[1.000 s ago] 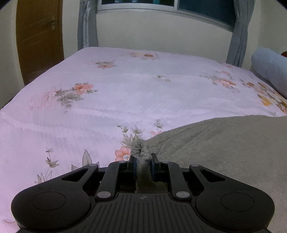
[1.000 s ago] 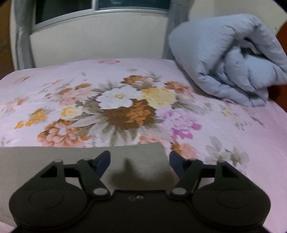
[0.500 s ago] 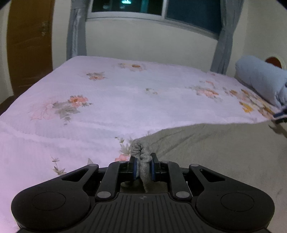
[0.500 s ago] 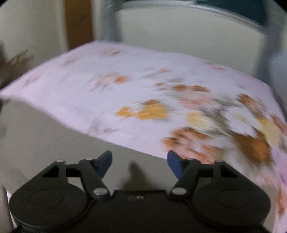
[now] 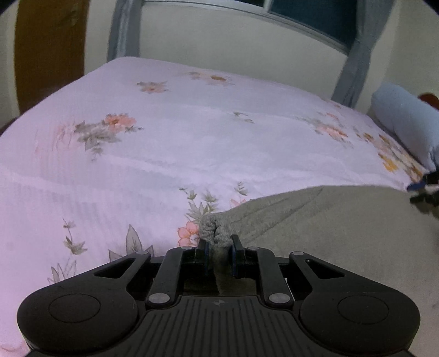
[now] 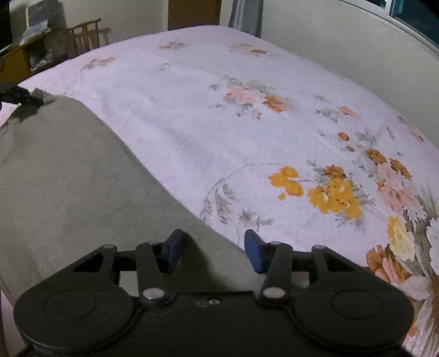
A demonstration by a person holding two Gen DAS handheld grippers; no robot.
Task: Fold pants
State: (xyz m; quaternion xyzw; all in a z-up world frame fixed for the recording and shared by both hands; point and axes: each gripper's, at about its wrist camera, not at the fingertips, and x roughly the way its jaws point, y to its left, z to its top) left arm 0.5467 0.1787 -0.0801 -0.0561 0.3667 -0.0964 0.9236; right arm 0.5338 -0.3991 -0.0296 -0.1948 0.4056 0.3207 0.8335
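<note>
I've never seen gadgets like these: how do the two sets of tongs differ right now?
The left tongs are pinched shut on a bunched corner of the grey pants; the right tongs stand apart, closing over the pants' edge without gripping it. The left pads barely show; the right's blue pads are plain. Both are black and point down at the bed.

Dim indoor lighting, strong fisheye distortion.
We note soft shadows beneath the right claw [image 6: 211,248] on the pants [image 6: 68,178], a dark window [image 5: 310,16], curved, darkened frame corners, and mildly soft far detail.
</note>
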